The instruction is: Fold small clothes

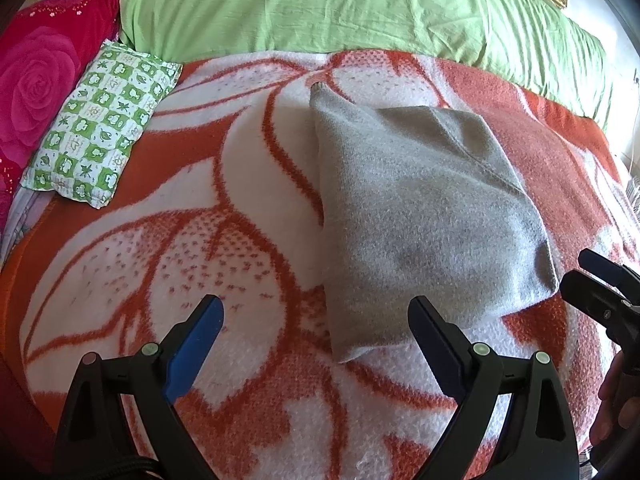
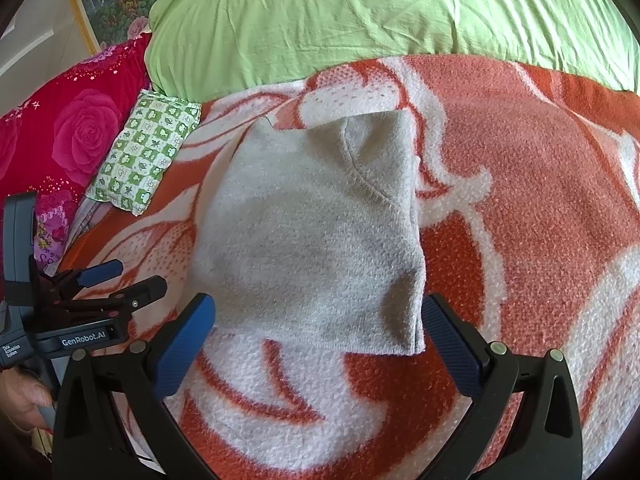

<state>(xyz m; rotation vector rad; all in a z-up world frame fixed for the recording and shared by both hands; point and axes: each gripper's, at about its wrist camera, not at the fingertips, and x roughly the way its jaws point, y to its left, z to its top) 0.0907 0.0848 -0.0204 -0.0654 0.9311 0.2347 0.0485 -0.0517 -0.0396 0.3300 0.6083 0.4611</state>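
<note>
Grey garment (image 2: 316, 236) lies folded flat on the orange blanket (image 2: 520, 200), and both grippers hang just short of its near edge, left gripper (image 1: 316, 320) spread wide, right gripper (image 2: 320, 316) wide too, nothing held

The left gripper (image 1: 316, 330) is held low with its jaws spread wide; nothing is gripped between the blue pads (image 1: 194, 354). The right gripper (image 2: 320, 330) is likewise held with jaws wide apart and empty. In the left wrist view the right gripper is seen at the right edge, just beside the left one, with part of the hand (image 1: 616, 404) that holds it. In the right wrist view the left gripper (image 2: 120, 280) is seen at the left edge, its fingers parted, and the fingers of the holding hand (image 2: 24, 400) are wrapped round its handle.
</note>
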